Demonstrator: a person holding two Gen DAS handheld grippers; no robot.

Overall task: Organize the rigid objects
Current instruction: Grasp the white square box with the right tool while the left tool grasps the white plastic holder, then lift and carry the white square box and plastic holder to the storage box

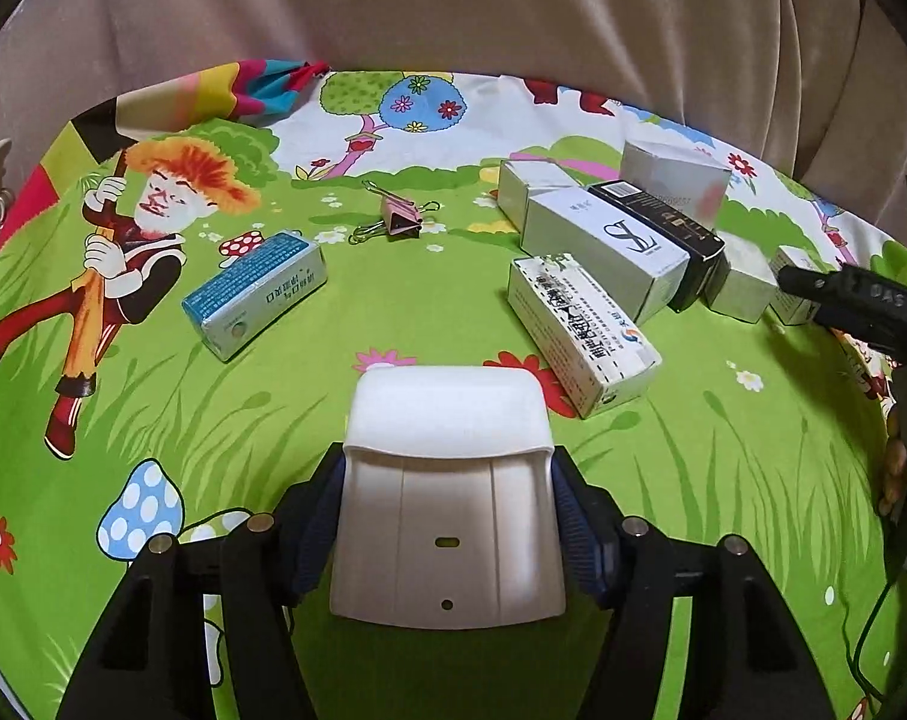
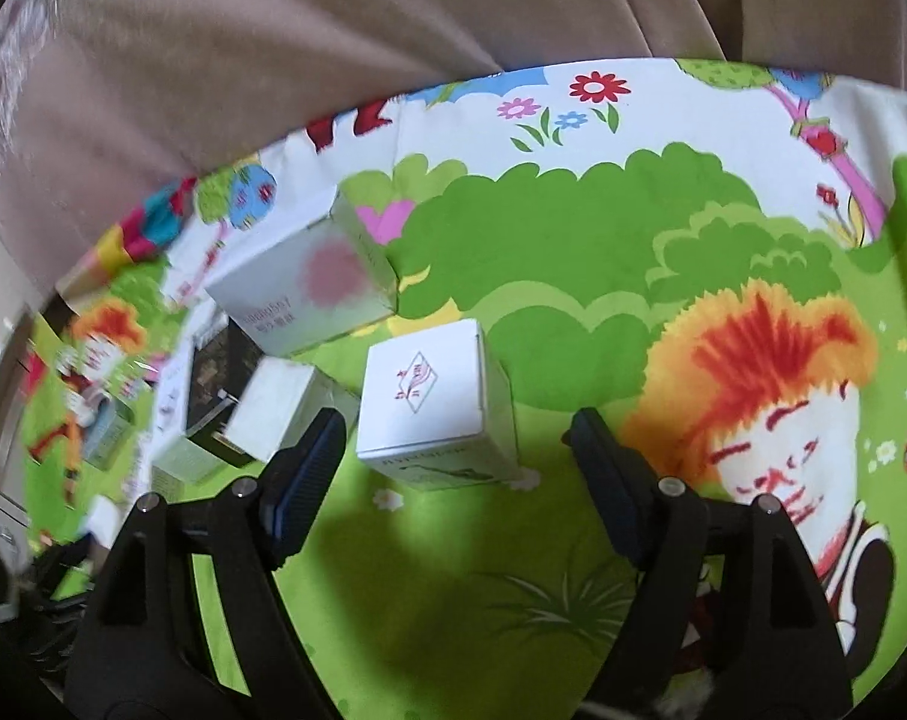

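White plastic casing is clamped in the left gripper; beside the grouped cartons it should be set squarely. The right gripper stands released, empty.

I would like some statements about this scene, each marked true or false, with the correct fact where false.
1. The left gripper is shut on a white plastic piece. True.
2. The right gripper holds a small white box. False: its jaws are open and the box stands on the cloth just beyond them.
3. A pink binder clip lies on the cloth. True.
4. The blue box is stacked on the black box. False: it lies alone, apart from the group.
5. The cloth is plain grey. False: it has a colourful cartoon print.
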